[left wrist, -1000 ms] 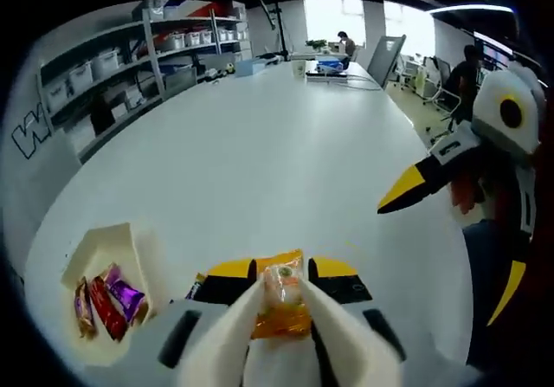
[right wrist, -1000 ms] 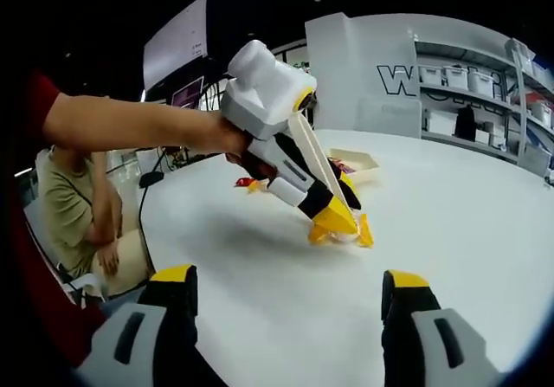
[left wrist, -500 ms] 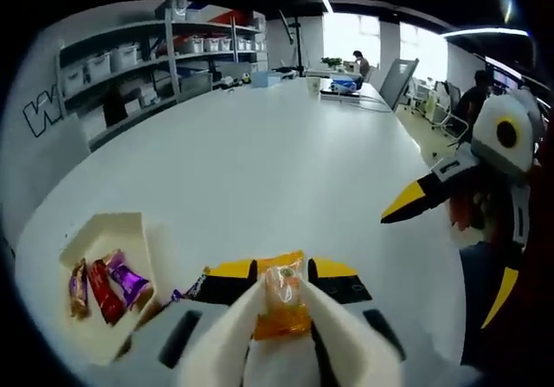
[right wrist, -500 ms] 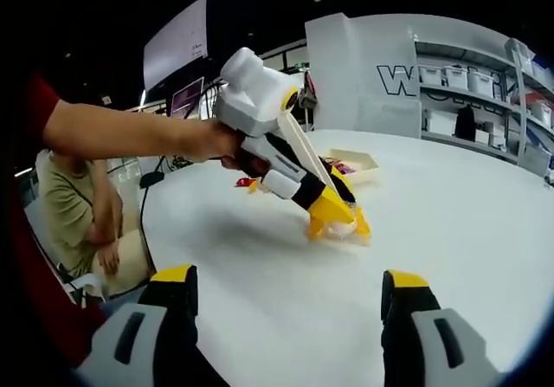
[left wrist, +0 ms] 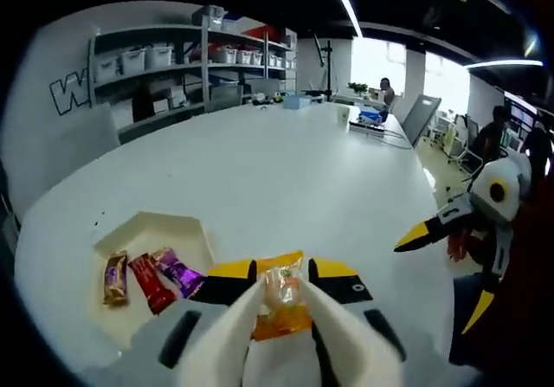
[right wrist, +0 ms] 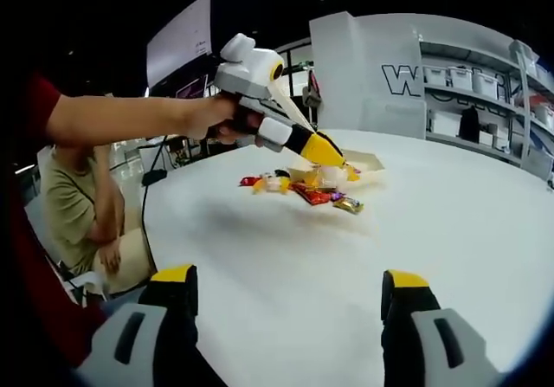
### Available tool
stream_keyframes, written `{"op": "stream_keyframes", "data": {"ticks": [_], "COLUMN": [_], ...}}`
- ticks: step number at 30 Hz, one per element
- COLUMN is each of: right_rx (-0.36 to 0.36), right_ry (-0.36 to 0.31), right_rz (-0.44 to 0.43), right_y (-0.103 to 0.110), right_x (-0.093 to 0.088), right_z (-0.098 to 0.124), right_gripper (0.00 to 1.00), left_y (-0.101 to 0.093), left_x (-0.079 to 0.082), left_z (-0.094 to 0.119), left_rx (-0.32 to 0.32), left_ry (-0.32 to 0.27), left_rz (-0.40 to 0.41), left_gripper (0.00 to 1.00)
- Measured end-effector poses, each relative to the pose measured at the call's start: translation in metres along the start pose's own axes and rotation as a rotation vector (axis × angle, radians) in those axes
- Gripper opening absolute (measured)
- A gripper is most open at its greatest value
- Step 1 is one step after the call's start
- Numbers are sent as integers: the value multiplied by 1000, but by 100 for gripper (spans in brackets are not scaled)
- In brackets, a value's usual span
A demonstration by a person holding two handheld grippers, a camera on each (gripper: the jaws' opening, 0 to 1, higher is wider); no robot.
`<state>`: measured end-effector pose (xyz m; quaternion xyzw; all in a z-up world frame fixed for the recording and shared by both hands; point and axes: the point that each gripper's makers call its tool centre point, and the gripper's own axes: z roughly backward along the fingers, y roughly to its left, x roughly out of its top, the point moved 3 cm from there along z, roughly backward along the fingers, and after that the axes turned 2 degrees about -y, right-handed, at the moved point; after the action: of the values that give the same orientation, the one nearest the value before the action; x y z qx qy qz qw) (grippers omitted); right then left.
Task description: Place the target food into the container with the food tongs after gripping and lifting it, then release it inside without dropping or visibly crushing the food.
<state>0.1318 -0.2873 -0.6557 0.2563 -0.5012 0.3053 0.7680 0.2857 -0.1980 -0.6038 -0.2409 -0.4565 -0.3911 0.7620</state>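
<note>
Now the left gripper [left wrist: 281,305], pinching the orange snack [left wrist: 282,300], has risen nearer the tray [left wrist: 156,231].

Left tool [left wrist: 281,296] clamped; right tool [right wrist: 290,305] agape.

White hand-held gripper [right wrist: 327,156] with black-and-yellow jaw tips, cream tong blades, red sleeve [right wrist: 39,101]

Snack [left wrist: 281,305]: lower part hidden between tongs [left wrist: 286,339]; print too blurred to read.
Tray [left wrist: 151,241]: near edge hidden behind left gripper [left wrist: 281,270].
Wrappers [right wrist: 316,195] on surface [right wrist: 363,257]: too small to identify.
Wall lettering [right wrist: 402,80]: cut off by shelving.
</note>
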Motion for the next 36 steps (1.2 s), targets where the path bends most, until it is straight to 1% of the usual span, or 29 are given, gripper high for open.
{"op": "stream_keyframes", "data": {"ticks": [6,7,8,9,11,12,13,15,16,17,19,20,22,23,24,25,26,27,30,32,33,36], "right_rx": [-3,-4,-4,-5,-3,-1,0,0,-1,-3,-7,-10,-14,-18,-17,-14,-12,-12,-20,-25,-26,-25], "right_ry": [-6,-5,-3,-3,-1,-1,-3,-5,-5,-5,-5,-6,-5,-6,-7,-10,-17,-19,-8,-5,-6,-10], "right_rz": [3,3,3,3,6,7,7,8,9,12,15,17,14,15,13,6,2,2,11,14,13,11], "right_y": [0,1,1,1,2,2,3,3,2,2,1,0,-1,-2,-1,-1,0,0,-3,-4,-5,-5], "right_x": [2,1,1,0,0,0,1,2,2,3,4,5,5,5,5,6,8,8,8,7,8,9], "right_z": [2,3,3,3,3,3,3,4,4,5,6,7,8,9,9,10,11,11,11,12,12,12], "right_gripper": [86,86,86,86,86,86,86,86,86,86,86,86,86,86,86,86,86,86,86,86,86,87], "left_y": [21,29,30,36,43,48,52,62,64,72,79,85,92,94,96,99,104,103,108,108,106,102], "left_x": [6,8,8,9,10,11,12,16,17,20,24,26,31,33,34,37,41,39,38,39,40,42], "left_z": [10,14,15,17,21,24,26,33,34,37,40,41,44,45,45,46,47,47,46,46,48,50], "left_rx": [38,61,64,80,96,109,123,149,156,184,206,234,265,280,292,312,346,344,349,351,364,357], "left_ry": [4,-2,3,11,12,16,14,5,1,0,0,-2,-24,-41,-46,-60,-87,-75,-87,-92,-97,-108], "left_rz": [0,-2,-2,-12,-27,-28,-39,-35,-38,-51,-62,-78,-82,-58,-53,-70,-108,-90,-42,-57,-73,-68], "left_gripper": [23,23,23,23,23,23,23,23,23,23,23,23,24,24,24,25,25,25,25,25,25,26]}}
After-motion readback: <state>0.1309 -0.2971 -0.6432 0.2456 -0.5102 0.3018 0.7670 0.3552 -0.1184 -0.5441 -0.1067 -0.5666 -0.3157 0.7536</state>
